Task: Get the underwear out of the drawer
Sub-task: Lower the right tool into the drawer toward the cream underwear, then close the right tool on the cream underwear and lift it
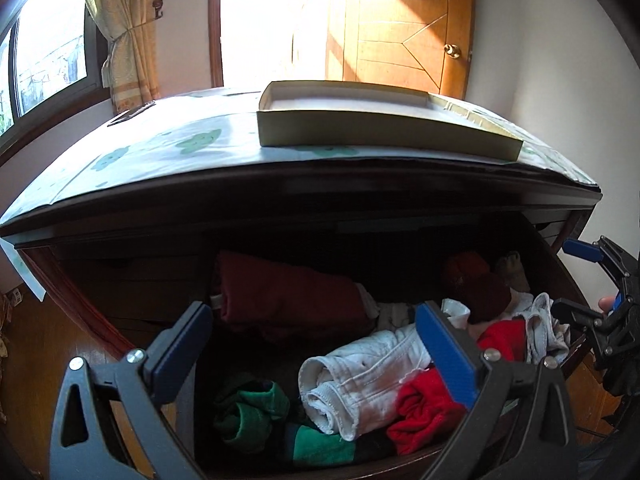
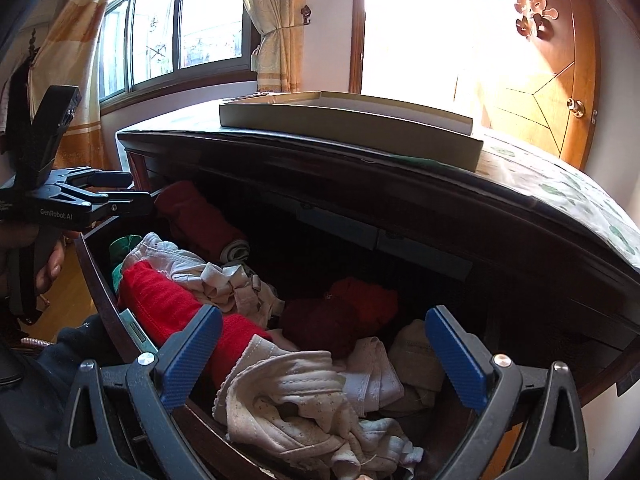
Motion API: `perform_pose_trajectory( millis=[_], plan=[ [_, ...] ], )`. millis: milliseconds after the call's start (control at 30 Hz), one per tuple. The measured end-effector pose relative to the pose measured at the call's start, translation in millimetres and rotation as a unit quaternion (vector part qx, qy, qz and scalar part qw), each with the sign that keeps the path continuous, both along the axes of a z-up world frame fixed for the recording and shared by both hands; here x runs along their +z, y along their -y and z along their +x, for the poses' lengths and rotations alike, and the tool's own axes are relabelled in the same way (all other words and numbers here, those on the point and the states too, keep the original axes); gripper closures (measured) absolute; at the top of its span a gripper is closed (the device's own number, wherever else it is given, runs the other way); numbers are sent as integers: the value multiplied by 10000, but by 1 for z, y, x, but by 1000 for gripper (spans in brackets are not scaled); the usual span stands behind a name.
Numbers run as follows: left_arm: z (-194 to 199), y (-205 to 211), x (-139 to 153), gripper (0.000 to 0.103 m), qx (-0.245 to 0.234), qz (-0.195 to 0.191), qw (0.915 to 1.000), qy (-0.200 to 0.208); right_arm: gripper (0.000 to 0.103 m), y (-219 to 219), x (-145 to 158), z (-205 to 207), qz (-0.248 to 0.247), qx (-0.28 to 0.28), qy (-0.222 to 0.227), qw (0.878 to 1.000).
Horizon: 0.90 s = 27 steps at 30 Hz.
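The dresser drawer [image 1: 562, 268] is pulled out and full of clothes. A rolled white pair of underwear [image 1: 360, 380] lies in the middle, between red cloth [image 1: 424, 412] and green cloth [image 1: 256, 408]. My left gripper [image 1: 316, 348] hangs open over the drawer's front, holding nothing. In the right wrist view, crumpled cream underwear [image 2: 288, 400] lies at the drawer's near edge beside a red roll [image 2: 168, 304]. Just above it my right gripper [image 2: 324, 356] is open and empty. Each gripper shows in the other's view: the right gripper [image 1: 576, 280], and the left gripper [image 2: 132, 192] with a hand on its grip.
A shallow open cardboard box [image 1: 360, 132] sits on the dresser top [image 1: 160, 148], which is covered by a green-patterned cloth and overhangs the back of the drawer. A folded dark red garment [image 1: 288, 296] lies deep inside. A wooden door [image 1: 400, 40] and a curtained window stand behind.
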<state>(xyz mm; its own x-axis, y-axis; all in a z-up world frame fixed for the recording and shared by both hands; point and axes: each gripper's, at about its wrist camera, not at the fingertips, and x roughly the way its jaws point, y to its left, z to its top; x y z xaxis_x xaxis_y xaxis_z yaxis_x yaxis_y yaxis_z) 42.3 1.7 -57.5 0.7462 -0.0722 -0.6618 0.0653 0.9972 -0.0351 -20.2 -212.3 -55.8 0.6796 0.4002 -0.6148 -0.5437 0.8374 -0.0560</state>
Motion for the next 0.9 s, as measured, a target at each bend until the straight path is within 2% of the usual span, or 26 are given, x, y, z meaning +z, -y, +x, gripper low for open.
perform_pose_trajectory(
  millis=[133,200,333,500,633,667,800,900],
  plan=[
    [1,2,-1,0,-52,24,10000,-34,1,12,5,6,-3,-175,-158,9997],
    [2,4,-2,0,-83,29,9999,-68,1,15,5,9,-16,-80,-447,9990],
    [3,9,-4,0,-162,82,9998,-119,1,10,-2,10,-410,-76,-700,9967],
    [3,12,-4,0,-225,136,9996,-141,1,9,-16,21,-285,-5,-1460,9889],
    [5,12,-5,0,-259,104,9995,-177,2,8,-23,25,-320,70,-1854,9821],
    [5,12,-5,0,-270,92,9994,-189,6,7,-25,27,-305,105,-1989,9795],
    [6,13,-6,0,-326,61,9992,-233,35,10,-35,33,-77,238,-2494,9681],
    [6,14,-7,0,-370,9,9990,-255,38,10,-42,34,24,341,-2789,9597]
  ],
)
